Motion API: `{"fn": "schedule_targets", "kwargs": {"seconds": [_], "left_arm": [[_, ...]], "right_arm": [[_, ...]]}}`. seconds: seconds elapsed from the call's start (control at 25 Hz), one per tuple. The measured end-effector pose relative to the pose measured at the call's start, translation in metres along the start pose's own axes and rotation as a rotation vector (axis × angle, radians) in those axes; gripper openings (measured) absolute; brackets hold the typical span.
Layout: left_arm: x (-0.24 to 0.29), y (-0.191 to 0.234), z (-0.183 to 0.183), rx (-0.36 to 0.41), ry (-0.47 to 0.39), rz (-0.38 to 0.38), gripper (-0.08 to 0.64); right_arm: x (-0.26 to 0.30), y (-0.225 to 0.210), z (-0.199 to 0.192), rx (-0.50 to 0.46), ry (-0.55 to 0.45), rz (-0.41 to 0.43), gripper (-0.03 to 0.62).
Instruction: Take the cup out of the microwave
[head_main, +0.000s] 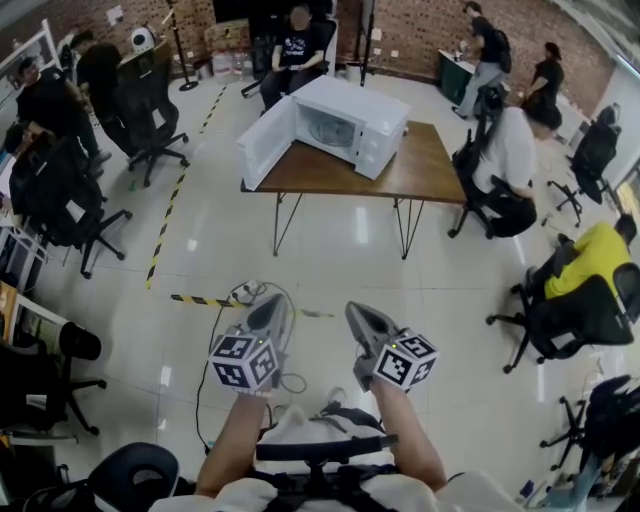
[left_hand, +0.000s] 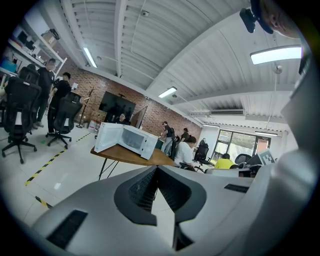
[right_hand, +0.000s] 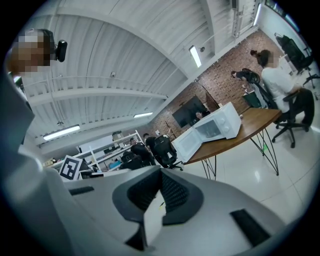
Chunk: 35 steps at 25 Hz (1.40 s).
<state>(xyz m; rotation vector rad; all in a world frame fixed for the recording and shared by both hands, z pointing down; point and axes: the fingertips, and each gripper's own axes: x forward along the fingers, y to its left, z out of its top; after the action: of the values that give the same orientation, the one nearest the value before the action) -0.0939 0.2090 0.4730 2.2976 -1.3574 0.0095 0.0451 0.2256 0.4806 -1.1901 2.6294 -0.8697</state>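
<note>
A white microwave (head_main: 335, 125) stands on a wooden table (head_main: 425, 165) far ahead, its door swung open to the left. I cannot make out a cup inside its cavity from here. Both grippers hang low over the floor, well short of the table. My left gripper (head_main: 272, 302) is shut and empty, as is my right gripper (head_main: 358, 312). In the left gripper view the jaws (left_hand: 156, 168) meet at their tips, with the microwave (left_hand: 127, 140) small beyond them. The right gripper view shows the same touching tips (right_hand: 161, 171) and the microwave (right_hand: 212, 130) on the table (right_hand: 250, 125).
A person in white (head_main: 512, 155) sits on a chair at the table's right end. Office chairs (head_main: 150, 120) and seated people line both sides. Yellow-black tape (head_main: 170, 215) runs along the floor on the left, and a cable (head_main: 215, 350) lies by my feet.
</note>
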Motion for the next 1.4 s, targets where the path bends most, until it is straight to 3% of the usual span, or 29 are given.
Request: {"fn": "schedule_targets", "kwargs": {"seconds": [0.28,0.68,1.0,1.4], "left_arm": [[0.025,-0.003,-0.005,-0.024,0.004,0.042,0.002],[0.065,-0.038,-0.023,-0.016,0.038,0.055,0.002],[0.083,-0.022,-0.017,-0.028,0.043,0.088,0.002],[0.149,0.003,0.001,-0.043,0.039,0.052,0.002]], "right_arm": [[-0.009,-0.036,0.011,0.025,0.008,-0.001,0.002],[-0.029,-0.088,0.023,0.073,0.021,0.003,0.002],[-0.005,-0.103,0.026,0.094,0.044,0.023,0.002],[0.037,-0.142,0.049,0.073,0.049,-0.014,0.002]]}}
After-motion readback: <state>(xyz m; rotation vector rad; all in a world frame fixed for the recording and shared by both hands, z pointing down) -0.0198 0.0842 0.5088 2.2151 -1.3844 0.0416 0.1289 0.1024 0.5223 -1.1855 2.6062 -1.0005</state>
